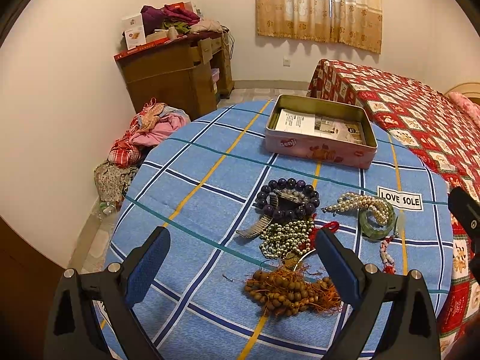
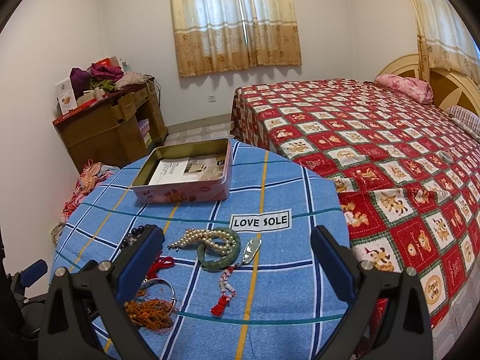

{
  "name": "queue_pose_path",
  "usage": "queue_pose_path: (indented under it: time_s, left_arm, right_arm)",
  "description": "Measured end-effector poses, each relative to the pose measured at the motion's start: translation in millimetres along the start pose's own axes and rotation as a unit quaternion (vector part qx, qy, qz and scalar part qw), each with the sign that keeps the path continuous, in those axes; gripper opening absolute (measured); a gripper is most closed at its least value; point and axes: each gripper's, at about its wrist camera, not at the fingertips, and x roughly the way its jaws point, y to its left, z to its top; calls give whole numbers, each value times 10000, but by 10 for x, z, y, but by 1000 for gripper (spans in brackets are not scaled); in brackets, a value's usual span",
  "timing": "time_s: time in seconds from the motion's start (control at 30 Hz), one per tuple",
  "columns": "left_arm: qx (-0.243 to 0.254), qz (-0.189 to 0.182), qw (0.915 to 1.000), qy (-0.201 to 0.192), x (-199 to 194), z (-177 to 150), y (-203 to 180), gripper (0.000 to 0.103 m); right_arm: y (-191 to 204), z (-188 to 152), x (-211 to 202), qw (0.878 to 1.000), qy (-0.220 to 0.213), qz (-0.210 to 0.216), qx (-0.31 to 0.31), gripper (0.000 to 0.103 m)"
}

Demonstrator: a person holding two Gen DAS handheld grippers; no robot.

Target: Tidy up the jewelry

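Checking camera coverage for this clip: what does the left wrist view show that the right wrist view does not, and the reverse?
Only the left wrist view shows the whole purple bead bracelet, the metal watch band and the silver bead strand.

Only the right wrist view shows the headboard, the pink pillow and a small ring-shaped object on the bedspread.

Both show the open tin with paper inside, the pearl strand lying across the green bangle, the brown bead bundle, and an open gripper in the foreground: left gripper, right gripper.
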Motion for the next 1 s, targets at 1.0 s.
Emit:
queue_pose_path:
  time_s: [1.0]
  left_arm:
    - [-378,-240,9979,467,404,-172,477,97]
  right_arm:
    - [-160,-208,261,9980,559,295,-53,81]
